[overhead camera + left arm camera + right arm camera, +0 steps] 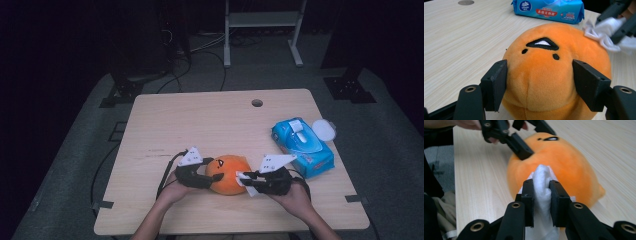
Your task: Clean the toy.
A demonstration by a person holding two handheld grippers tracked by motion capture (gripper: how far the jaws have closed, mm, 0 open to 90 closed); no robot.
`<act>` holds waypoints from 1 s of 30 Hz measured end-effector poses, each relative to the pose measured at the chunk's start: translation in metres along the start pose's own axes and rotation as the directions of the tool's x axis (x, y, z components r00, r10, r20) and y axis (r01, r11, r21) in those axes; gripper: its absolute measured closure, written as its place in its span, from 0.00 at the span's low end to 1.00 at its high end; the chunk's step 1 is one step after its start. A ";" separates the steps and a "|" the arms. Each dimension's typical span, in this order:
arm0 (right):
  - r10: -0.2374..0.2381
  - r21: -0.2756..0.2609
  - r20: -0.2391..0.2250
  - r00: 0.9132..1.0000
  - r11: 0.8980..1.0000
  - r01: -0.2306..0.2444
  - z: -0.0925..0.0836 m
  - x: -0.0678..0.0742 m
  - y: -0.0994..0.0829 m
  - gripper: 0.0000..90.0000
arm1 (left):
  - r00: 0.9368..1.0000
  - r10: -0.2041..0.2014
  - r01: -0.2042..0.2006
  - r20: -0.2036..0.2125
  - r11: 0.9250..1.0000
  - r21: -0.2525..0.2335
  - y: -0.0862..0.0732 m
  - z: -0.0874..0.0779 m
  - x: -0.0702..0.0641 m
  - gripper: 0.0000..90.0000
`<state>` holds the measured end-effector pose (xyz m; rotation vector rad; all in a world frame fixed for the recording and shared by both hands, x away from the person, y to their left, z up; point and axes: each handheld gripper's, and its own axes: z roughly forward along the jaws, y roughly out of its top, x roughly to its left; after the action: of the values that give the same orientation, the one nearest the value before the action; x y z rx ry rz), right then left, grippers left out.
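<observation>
Both forearms low, left gripper (539,82) jaws squeezing orange plush (554,70), right gripper (542,195) jaws pinching white wipe (542,182) against it.

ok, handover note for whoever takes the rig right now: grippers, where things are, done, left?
Left gripper: jaws pressed on both sides of the orange plush toy, steadying it on the table.
Right gripper: shut on a white wipe, its tip touching the toy's side.
Blue wipe pack lies at the table's right, apart from the toy.
Done: wipe in hand, toy clamped.
Left: probably wiping the toy's surface; no cleaned patch is visible yet.
</observation>
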<state>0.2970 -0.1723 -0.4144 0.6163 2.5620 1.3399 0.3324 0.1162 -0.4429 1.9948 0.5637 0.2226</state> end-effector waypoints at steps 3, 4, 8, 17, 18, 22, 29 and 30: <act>0.043 0.005 0.038 0.998 0.999 -0.043 -0.007 -0.015 -0.008 0.83 | 1.000 -0.001 0.001 -0.005 1.000 -0.005 0.001 0.002 -0.001 0.34; 0.062 0.003 0.046 0.997 0.998 -0.062 -0.008 -0.018 -0.010 0.83 | 1.000 0.000 0.000 -0.007 1.000 -0.008 0.001 0.002 -0.001 0.34; 0.061 0.004 0.043 0.997 0.998 -0.061 -0.006 -0.017 -0.011 0.83 | 1.000 -0.012 0.012 -0.009 1.000 -0.007 0.006 -0.001 -0.001 0.21; 0.110 0.013 0.027 0.994 0.994 -0.111 -0.004 -0.028 -0.018 0.83 | 0.998 0.029 -0.030 0.052 1.000 0.006 0.006 -0.002 -0.008 0.32; 0.112 0.010 0.024 0.993 0.994 -0.113 -0.005 -0.027 -0.017 0.84 | 0.999 0.032 -0.033 0.039 0.999 0.007 0.006 -0.001 -0.008 0.33; 0.065 -0.035 -0.026 0.998 0.997 -0.066 -0.003 -0.008 -0.004 0.83 | 0.999 0.024 -0.024 0.022 1.000 -0.007 0.005 0.002 -0.007 0.35; 0.043 -0.007 -0.005 0.999 0.999 -0.043 0.005 -0.010 -0.004 0.84 | 0.999 0.010 -0.011 0.037 1.000 0.028 0.012 -0.007 -0.006 0.15; 0.055 -0.010 -0.008 0.998 0.998 -0.055 0.004 -0.011 -0.005 0.84 | 0.998 0.030 -0.032 0.054 0.999 0.043 0.010 -0.005 -0.007 0.19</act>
<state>0.3071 -0.1769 -0.4212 0.6855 2.5609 1.3741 0.3267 0.1131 -0.4313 2.0466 0.5075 0.1770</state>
